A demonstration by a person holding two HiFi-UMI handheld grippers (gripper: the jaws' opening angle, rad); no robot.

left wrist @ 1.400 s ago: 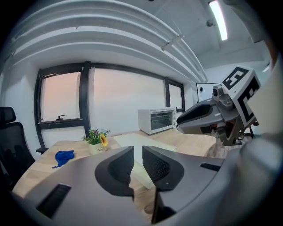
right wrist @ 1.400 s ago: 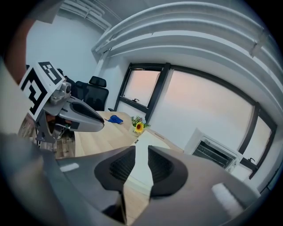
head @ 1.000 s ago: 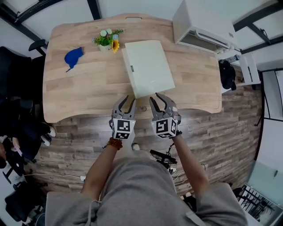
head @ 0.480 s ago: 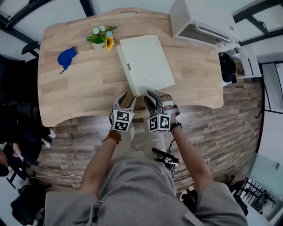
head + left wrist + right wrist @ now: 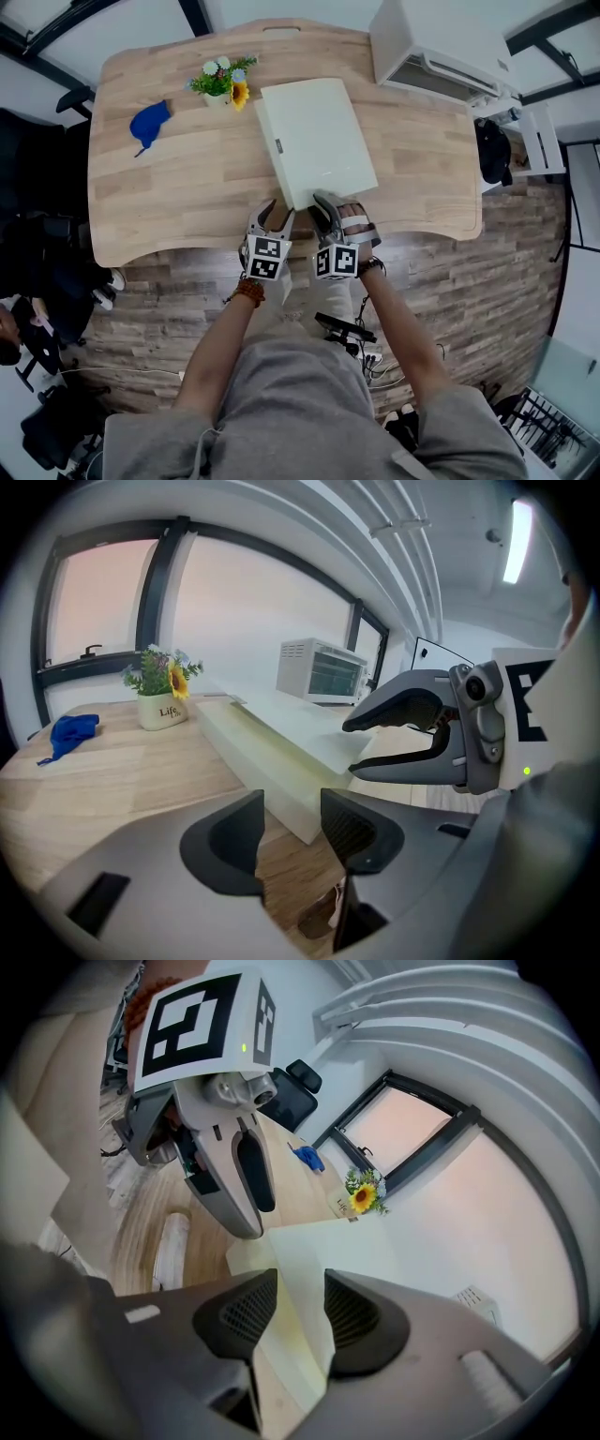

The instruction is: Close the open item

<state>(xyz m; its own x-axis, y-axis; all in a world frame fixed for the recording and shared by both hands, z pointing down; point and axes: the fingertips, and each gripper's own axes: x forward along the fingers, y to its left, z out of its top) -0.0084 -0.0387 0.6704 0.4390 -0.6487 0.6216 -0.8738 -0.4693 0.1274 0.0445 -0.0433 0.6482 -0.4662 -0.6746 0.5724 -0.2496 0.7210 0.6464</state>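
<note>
A flat pale cream box (image 5: 317, 141) lies on the wooden table (image 5: 178, 206), its lid resting slightly raised over the body at the near end (image 5: 281, 761). My left gripper (image 5: 270, 218) hovers open just left of the box's near corner, with only tabletop between its pads (image 5: 292, 822). The right gripper (image 5: 328, 208) is open at the near edge, where the lid's corner (image 5: 314, 1269) lies in line with its gap (image 5: 300, 1312), untouched by the pads. Both sets of jaws have just been opening, with nothing gripped.
A small flower pot (image 5: 223, 82) stands at the box's far left corner. A blue cloth (image 5: 150, 122) lies further left. A white microwave oven (image 5: 436, 47) sits at the back right. Dark office chairs (image 5: 42, 253) stand left of the table.
Both grippers have sunk and moved forward to the box's near edge. Their jaws stand wider apart, and the right gripper has rolled.
</note>
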